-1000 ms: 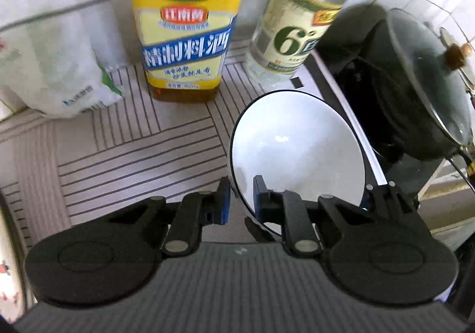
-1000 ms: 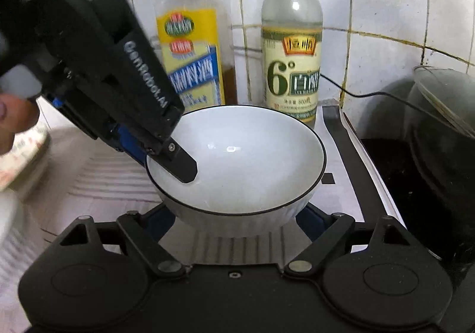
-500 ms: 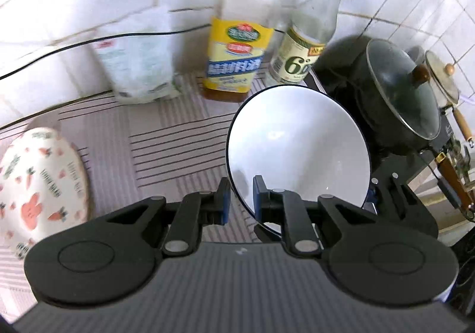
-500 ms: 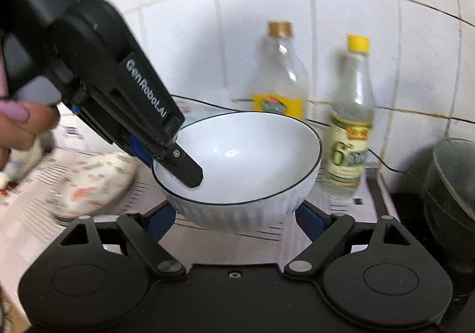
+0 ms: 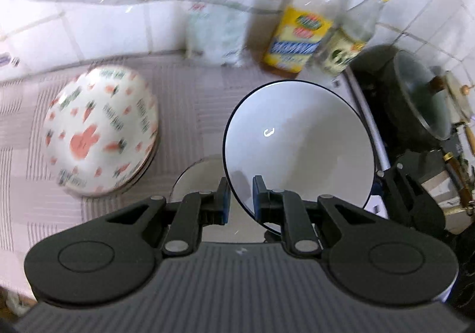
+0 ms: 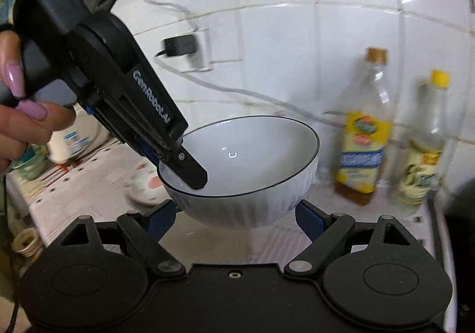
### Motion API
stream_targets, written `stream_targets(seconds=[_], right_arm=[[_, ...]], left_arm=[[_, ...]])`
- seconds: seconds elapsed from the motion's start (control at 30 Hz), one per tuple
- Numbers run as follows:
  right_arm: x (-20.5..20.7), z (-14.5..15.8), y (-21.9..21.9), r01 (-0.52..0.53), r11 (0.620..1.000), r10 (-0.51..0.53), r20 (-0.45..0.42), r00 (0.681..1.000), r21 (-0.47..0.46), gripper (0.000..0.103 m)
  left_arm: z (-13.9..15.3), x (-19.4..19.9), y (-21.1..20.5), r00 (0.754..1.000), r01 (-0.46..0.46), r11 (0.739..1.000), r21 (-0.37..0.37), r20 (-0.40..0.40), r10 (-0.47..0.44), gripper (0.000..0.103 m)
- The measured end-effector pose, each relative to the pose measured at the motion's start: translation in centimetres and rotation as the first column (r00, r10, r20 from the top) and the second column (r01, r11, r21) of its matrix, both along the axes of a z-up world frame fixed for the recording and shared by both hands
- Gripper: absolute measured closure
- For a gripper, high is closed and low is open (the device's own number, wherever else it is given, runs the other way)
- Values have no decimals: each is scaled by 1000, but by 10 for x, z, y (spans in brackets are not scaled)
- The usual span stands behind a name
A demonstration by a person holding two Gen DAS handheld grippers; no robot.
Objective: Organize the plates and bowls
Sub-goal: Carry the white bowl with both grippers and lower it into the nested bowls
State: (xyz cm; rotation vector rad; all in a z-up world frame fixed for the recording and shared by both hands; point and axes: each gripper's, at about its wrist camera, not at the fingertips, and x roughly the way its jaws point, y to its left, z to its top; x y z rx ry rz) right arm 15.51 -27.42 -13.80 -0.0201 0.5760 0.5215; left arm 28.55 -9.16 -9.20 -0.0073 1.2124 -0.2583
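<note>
White bowl lifted above the counter, left gripper pinching its rim, right gripper spread wide around its ribbed base, apparently touching both sides, patterned bowl upside down nearby, two bottles by the tiled wall.

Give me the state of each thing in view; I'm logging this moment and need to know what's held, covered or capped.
white bowl: lifted, upright, empty.
left gripper: shut on the white bowl's rim.
right gripper: spread around the bowl's base; contact unclear.
patterned bowl: upside down on the counter.
yellow-label bottle: upright, capped.
vinegar bottle: upright, yellow cap on.
black pot: glass lid on.
</note>
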Motion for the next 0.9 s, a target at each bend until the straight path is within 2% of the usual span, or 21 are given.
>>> stream_targets(seconds=[0.27,0.43,0.57,0.9], right_arm=[[14,-26,17,-114,992,119,-133,984,46,12],[17,-37,23,-126,991,132,-181,974,43,12],[23,-41,27,-144,989,144,-212,967,18,12],[20,-42,35,-144,986,124,-211,970,-81,12]], left_arm=[[-34,-3,23,992,-58,996,72,-105,66,89],[-49,1,27,984,-63,994,93,-160,77,89],[-57,5,20,976,-42,989,143,-208,71,88],[-64,7,2,977,5,965,263,-205,51,87]])
